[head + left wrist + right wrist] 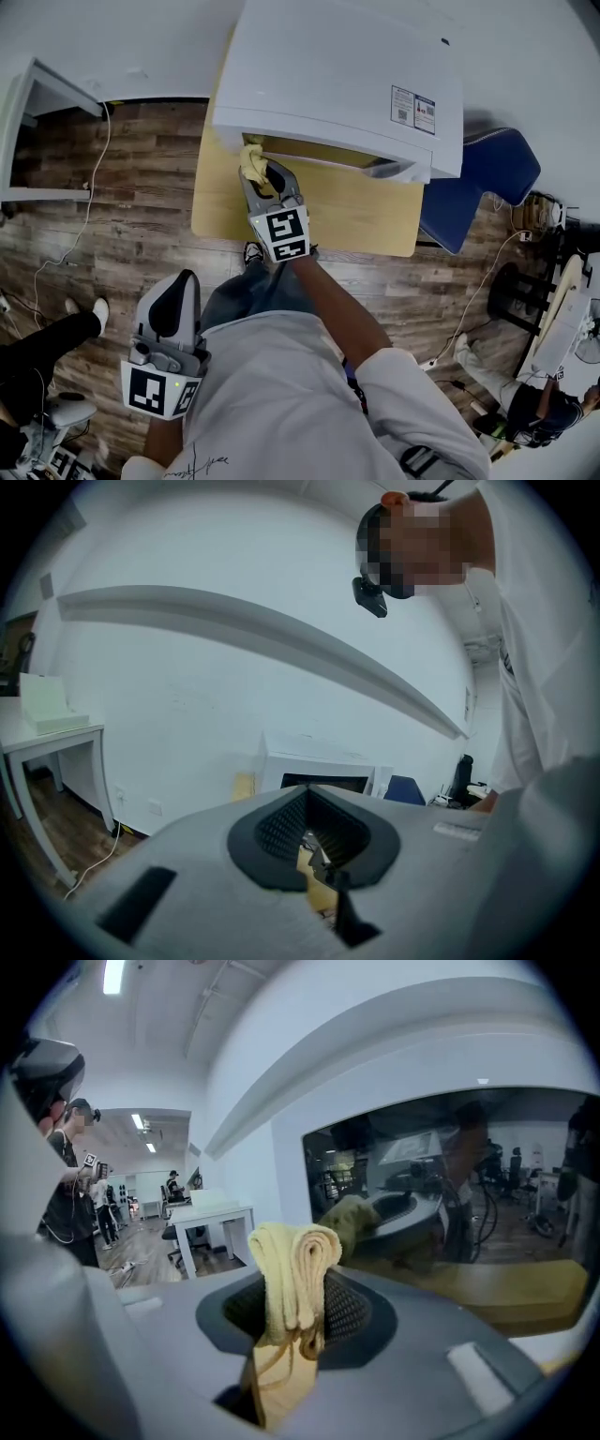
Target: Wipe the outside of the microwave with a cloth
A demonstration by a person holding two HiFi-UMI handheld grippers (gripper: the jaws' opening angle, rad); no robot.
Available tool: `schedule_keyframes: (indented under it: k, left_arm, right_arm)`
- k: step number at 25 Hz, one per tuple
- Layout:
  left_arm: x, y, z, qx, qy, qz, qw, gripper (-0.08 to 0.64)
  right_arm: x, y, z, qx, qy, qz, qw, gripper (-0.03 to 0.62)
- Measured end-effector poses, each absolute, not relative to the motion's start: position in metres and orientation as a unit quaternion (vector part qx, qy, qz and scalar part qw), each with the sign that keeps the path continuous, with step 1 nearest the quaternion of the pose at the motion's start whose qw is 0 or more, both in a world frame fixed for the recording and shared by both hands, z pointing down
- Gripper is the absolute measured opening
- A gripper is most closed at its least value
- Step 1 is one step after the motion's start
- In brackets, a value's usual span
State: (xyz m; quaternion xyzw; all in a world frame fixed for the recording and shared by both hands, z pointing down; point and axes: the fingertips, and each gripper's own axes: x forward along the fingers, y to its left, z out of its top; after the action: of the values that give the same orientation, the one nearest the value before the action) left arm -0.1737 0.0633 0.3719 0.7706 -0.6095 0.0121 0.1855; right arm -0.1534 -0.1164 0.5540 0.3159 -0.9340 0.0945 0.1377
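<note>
Right gripper (pixel 296 1324) clamped on folded yellow cloth (pixel 291 1260) (soft, light, non-slip; best pinched mid-fold w/ wad protruding) at microwave (pixel 328 84) front, lower-left corner; left gripper (pixel 178 298) idle, jaws apparently together, empty.

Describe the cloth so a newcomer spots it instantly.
Find the big white microwave on the pale wooden table. At its front's left end, the right gripper pinches a folded cloth: the only fabric there, brighter yellow than the table.
</note>
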Motion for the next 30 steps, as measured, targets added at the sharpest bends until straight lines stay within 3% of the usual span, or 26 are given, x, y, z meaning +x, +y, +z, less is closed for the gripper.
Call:
schedule_keyframes:
  k: [15, 30]
  left_arm:
    - [-0.184, 0.069, 0.372, 0.756, -0.626, 0.012, 0.19, -0.003]
    - [-0.126, 0.034, 0.377, 0.818, -0.548, 0.053, 0.168, -0.003]
  right_arm:
    - [-0.206, -0.095, 0.548, 0.272, -0.947, 0.115, 0.124, 0.123]
    - [-0.045, -0.105, 0.522, 0.324, -0.93, 0.133, 0.109, 0.126]
